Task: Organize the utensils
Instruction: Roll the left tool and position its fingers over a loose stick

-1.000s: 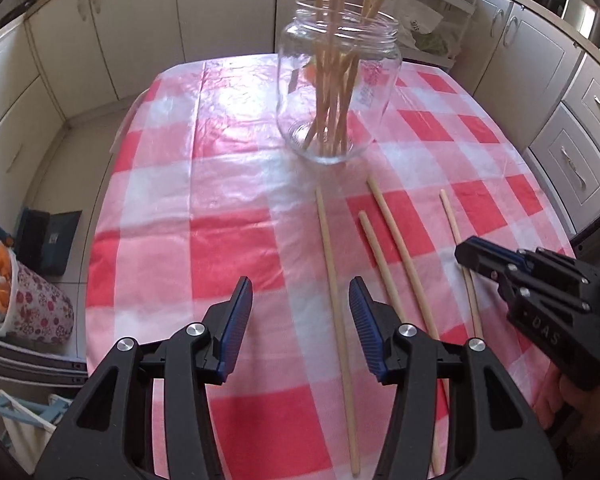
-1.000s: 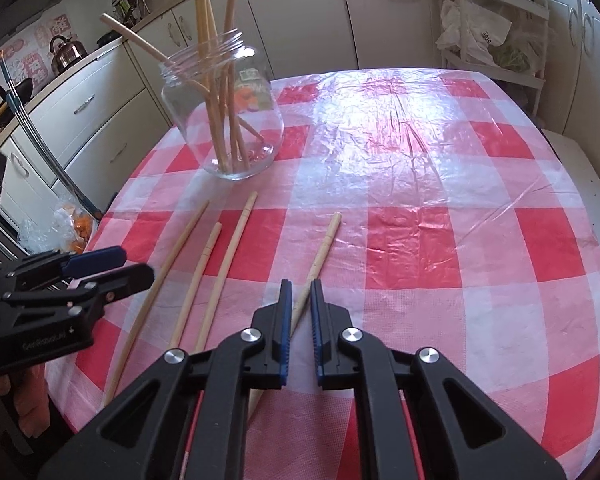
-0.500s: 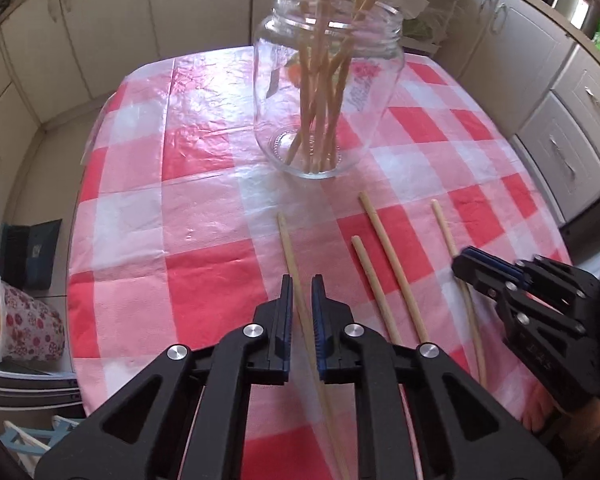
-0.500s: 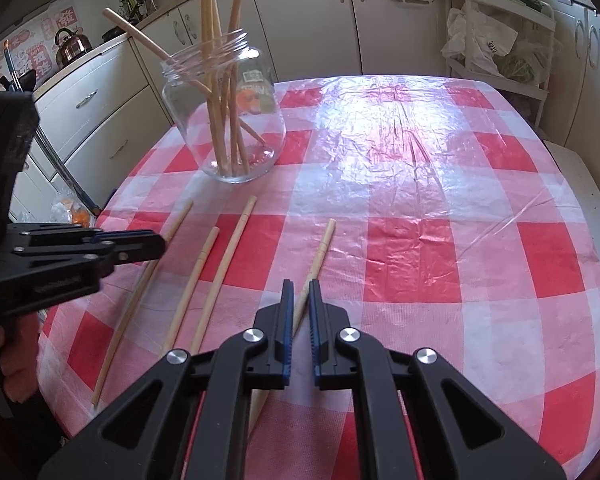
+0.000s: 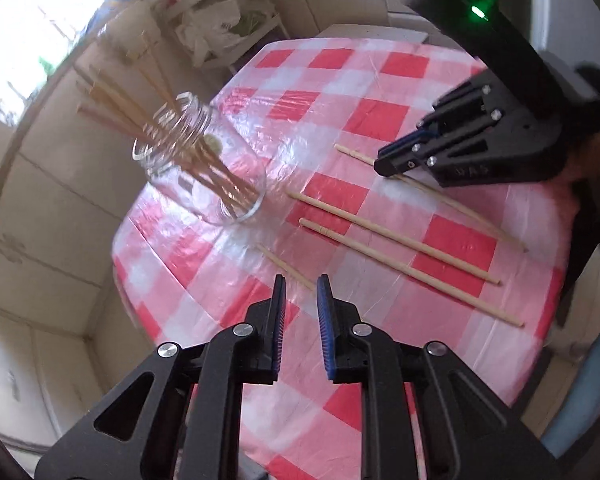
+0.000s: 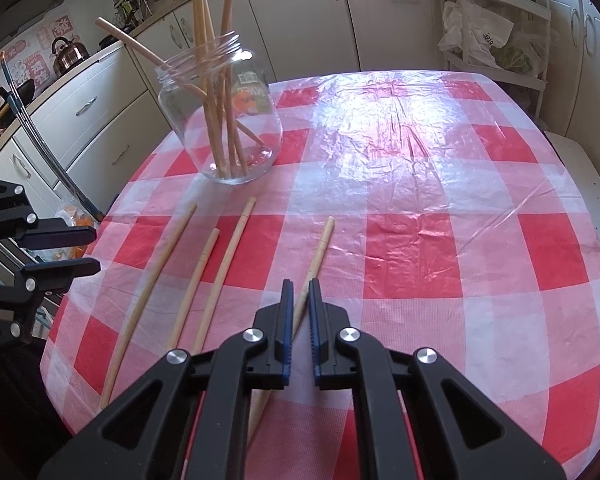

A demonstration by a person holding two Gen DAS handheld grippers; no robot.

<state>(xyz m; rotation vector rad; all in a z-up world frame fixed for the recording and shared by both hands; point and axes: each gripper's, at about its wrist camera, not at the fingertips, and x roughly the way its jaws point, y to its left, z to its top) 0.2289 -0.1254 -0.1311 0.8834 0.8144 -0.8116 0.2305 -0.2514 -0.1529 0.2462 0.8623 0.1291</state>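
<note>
A clear glass jar holding several wooden chopsticks stands on the red-and-white checked table. Several loose chopsticks lie in front of it. My right gripper has its jaws nearly shut around the rightmost chopstick, which lies on the cloth. My left gripper is slightly open and empty, its view tilted, just above the near end of the leftmost chopstick. Two more chopsticks lie between them. The left gripper also shows at the left edge of the right wrist view.
White kitchen cabinets surround the table. A wire rack with bags stands at the far right. A kettle sits on the counter at the left. The table edge is close on the left.
My left gripper has swung and tilted sharply, and its jaws have parted a little. My right gripper has come lower over the rightmost chopstick. The jar and loose chopsticks have not moved.
</note>
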